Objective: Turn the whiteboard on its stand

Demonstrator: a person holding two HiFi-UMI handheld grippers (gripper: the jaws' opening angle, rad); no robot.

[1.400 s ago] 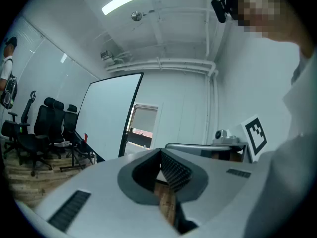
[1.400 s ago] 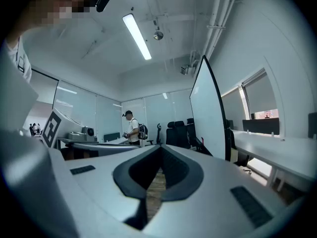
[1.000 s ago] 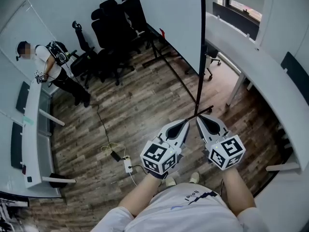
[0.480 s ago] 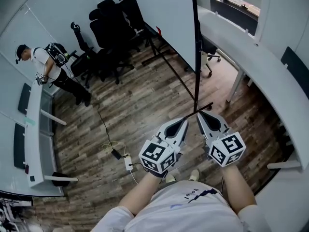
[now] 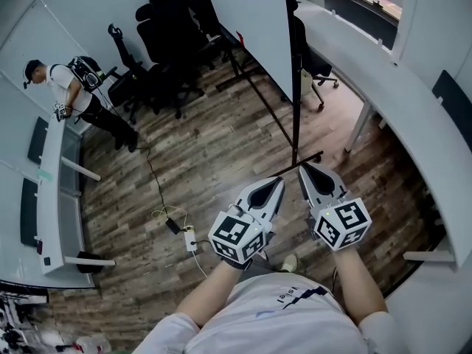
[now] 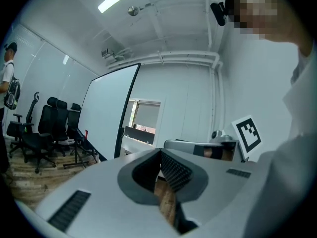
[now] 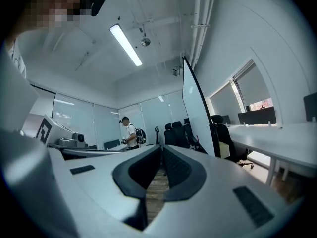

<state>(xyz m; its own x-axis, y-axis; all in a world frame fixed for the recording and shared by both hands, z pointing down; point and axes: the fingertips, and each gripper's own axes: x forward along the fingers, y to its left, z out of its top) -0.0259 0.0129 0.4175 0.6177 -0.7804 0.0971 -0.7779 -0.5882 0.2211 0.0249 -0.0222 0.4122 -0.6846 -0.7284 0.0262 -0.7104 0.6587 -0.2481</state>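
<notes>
Right now both claws sit low in front of my body, side by side and pointing ahead. The left claw [image 5: 278,184] is pressed together at its tips with nothing between the pads, and the right claw [image 5: 304,171] is pressed together and empty too. I judge this suits a push on a frame better than a pinch, though a grip on the edge would call for spreading them first. Beyond the tips lies bare wooden floor [image 5: 221,146], with a power strip [image 5: 190,240] and its cable off to my left, clear of my path. Next comes the black stand [image 5: 296,116]; from the head view its near foot lies just past the claw tips, but both gripper views show open floor ahead, so I read it as not yet touched. The whiteboard [image 5: 251,21] stands upright on it, near edge toward me, between the long tabletop [image 5: 383,72] on my right and the open room on my left. My aim looks set on that near edge, the natural lever for turning it. Farther off, office chairs [image 5: 169,35] cluster behind the board, and a person [image 5: 63,87] stands at a far tabletop.
</notes>
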